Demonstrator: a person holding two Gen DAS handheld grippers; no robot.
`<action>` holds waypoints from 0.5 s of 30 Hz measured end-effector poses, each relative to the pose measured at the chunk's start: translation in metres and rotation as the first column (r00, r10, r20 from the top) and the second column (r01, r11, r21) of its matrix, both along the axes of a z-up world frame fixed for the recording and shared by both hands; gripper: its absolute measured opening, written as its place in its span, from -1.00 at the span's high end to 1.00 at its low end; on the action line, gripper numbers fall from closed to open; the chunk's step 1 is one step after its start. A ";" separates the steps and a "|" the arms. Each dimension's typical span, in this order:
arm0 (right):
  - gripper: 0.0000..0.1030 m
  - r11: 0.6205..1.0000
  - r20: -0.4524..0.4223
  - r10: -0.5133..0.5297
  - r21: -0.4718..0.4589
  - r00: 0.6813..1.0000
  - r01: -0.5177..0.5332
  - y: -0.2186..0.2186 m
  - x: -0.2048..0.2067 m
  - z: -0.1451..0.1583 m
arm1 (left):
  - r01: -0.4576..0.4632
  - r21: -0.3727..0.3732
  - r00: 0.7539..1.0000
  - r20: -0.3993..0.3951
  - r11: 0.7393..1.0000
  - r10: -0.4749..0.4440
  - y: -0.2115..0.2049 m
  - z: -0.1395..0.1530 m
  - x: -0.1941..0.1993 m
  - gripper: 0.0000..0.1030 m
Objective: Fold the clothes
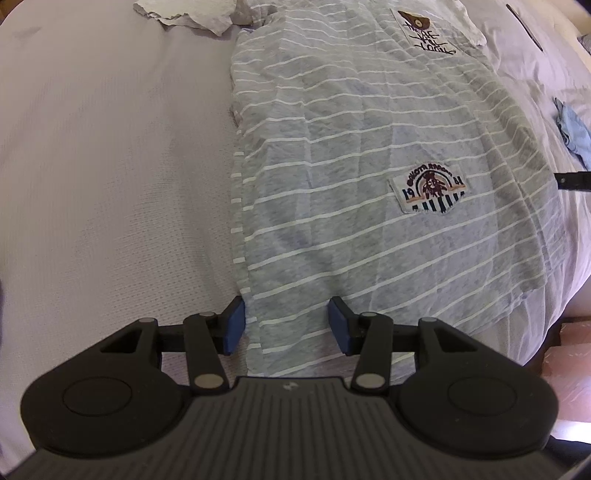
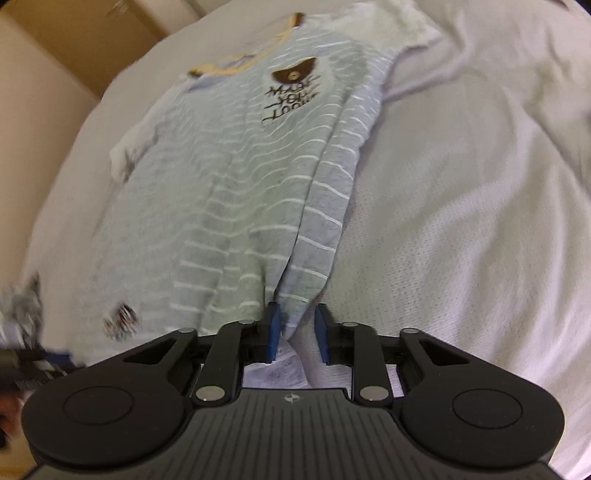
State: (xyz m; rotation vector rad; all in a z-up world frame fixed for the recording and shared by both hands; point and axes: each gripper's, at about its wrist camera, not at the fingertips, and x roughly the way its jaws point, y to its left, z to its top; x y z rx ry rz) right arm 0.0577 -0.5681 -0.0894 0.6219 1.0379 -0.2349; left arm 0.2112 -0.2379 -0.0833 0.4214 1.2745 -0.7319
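Note:
A grey T-shirt with thin white stripes [image 1: 354, 155] lies flat on a bed, with a sewn badge [image 1: 428, 192] low on it and a bear print near the chest [image 1: 424, 31]. My left gripper [image 1: 288, 323] is open, its blue pads either side of the shirt's bottom left hem corner. In the right wrist view the same shirt [image 2: 236, 177] is blurred, with its right side folded over in a long strip. My right gripper [image 2: 297, 330] is partly open around the bottom end of that strip; the pads do not press the cloth.
The bed cover [image 1: 110, 166] is pale lilac and wrinkled. A small blue cloth [image 1: 574, 133] lies at the right. The other gripper's tip [image 1: 572, 181] shows at the right edge. A cardboard box [image 2: 92, 33] stands beyond the bed. The bed edge [image 1: 546, 332] drops off at lower right.

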 end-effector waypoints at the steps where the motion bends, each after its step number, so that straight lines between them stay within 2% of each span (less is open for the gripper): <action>1: 1.00 1.000 -0.012 0.004 -0.030 1.000 -0.004 0.000 -0.001 0.002 | 0.001 0.000 1.000 0.000 1.000 -0.001 0.001 0.001 0.000 0.18; 4: 1.00 0.990 -0.030 -0.071 -0.123 0.997 0.067 -0.017 -0.019 0.017 | 0.012 -0.006 1.000 0.001 1.000 -0.012 0.005 0.003 -0.001 0.17; 6: 1.00 0.982 -0.024 -0.129 -0.139 0.991 0.125 -0.031 -0.033 0.025 | 0.017 -0.005 1.000 0.001 1.000 -0.017 0.005 0.004 -0.002 0.16; 8: 0.93 0.985 -0.003 -0.132 -0.113 0.991 0.131 -0.038 -0.042 0.029 | 0.019 -0.003 1.000 0.001 1.000 -0.019 0.005 0.004 -0.003 0.16; 10: 0.81 0.994 0.002 -0.081 -0.078 0.997 0.081 -0.029 -0.038 0.026 | 0.022 0.000 1.000 0.001 1.000 -0.022 0.005 0.005 -0.004 0.16; 13: 0.61 1.000 0.011 -0.002 0.013 1.000 0.002 -0.009 -0.028 0.016 | 0.030 -0.001 1.000 0.001 1.000 -0.030 0.005 0.007 -0.005 0.16; 14: 0.45 0.999 0.015 -0.002 0.049 1.000 0.002 -0.003 -0.025 0.014 | 0.034 -0.002 0.999 0.002 0.999 -0.034 0.005 0.008 -0.006 0.15; 15: 0.40 0.997 0.020 -0.006 0.071 1.000 0.005 0.003 -0.025 0.015 | 0.037 -0.005 0.999 0.003 0.999 -0.037 0.005 0.008 -0.006 0.14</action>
